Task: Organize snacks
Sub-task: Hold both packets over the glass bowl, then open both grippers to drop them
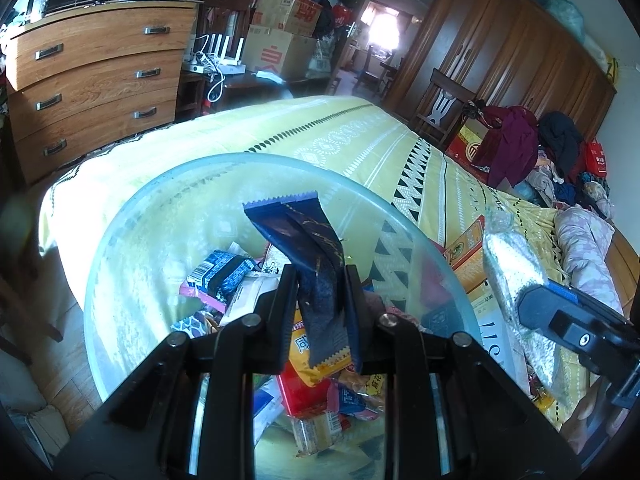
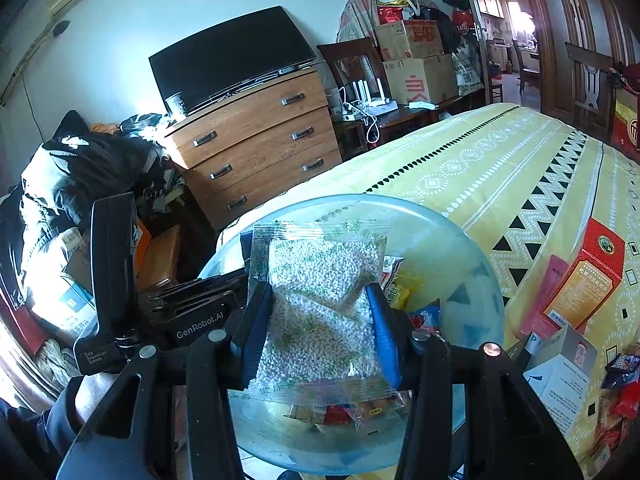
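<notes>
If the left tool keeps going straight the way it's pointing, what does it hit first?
Probably the snack pile inside the glass bowl: the left tool, gripping a dark blue wrapper, points down into it. Depth is uncertain.

Both wrist cameras look down along their own fingers, close over the glass bowl (image 1: 132, 232) (image 2: 460, 240); both also take in the bed (image 1: 360, 136) (image 2: 500, 168) and dresser (image 1: 96, 80) (image 2: 256, 136) beyond the fingertips.

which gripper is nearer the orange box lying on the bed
Right. The right gripper sits beside the orange box; the left gripper is farther off, across the glass bowl.
</notes>
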The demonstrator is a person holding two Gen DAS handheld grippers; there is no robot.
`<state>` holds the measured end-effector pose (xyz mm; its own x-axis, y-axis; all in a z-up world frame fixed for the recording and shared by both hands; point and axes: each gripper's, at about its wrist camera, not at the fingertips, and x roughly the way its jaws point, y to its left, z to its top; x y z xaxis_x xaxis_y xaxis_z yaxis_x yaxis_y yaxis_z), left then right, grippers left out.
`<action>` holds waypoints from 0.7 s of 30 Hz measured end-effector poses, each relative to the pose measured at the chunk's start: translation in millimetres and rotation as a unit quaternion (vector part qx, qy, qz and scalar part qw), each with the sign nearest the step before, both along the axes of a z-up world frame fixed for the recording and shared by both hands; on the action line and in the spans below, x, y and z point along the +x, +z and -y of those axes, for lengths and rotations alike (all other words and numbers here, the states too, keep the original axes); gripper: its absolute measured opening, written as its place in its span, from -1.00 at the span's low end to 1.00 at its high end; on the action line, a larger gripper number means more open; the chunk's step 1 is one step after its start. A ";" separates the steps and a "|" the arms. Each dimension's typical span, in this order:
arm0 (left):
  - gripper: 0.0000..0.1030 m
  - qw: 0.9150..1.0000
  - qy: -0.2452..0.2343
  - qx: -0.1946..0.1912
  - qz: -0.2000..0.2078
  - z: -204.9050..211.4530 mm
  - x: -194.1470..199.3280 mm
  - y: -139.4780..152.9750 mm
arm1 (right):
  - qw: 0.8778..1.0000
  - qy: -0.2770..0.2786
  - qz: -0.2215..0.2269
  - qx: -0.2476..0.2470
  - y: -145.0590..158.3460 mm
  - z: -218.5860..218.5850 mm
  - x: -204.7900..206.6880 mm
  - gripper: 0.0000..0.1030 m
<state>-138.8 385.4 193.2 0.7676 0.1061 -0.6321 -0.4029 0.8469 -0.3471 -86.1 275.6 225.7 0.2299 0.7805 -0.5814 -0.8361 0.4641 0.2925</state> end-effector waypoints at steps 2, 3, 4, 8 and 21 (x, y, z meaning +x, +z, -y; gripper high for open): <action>-0.55 1.000 0.002 -0.002 -0.004 -1.6 -0.3 -2.0 | 1.000 0.001 -0.001 -0.001 -0.7 -0.7 0.6 -0.01; -0.55 1.000 0.003 -0.003 -0.007 -3.2 0.0 -2.4 | 1.000 0.003 -0.001 -0.002 -0.7 -1.7 1.0 -0.01; -0.54 1.000 0.005 -0.004 -0.009 -4.3 0.3 -3.1 | 1.000 0.005 -0.001 -0.004 -1.2 -3.5 0.9 0.00; -0.22 1.000 0.006 -0.007 -0.013 -7.2 1.3 -3.8 | 1.000 0.008 -0.001 -0.007 -1.9 -8.2 1.3 0.06; 0.31 1.000 0.016 0.013 -0.019 -0.1 3.4 -0.8 | 1.000 -0.007 0.011 0.016 8.2 11.0 -1.7 0.27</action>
<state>-135.3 385.5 192.4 0.7393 0.1473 -0.6570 -0.4424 0.8419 -0.3091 -87.8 264.6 233.9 0.2538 0.7948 -0.5513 -0.8357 0.4672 0.2887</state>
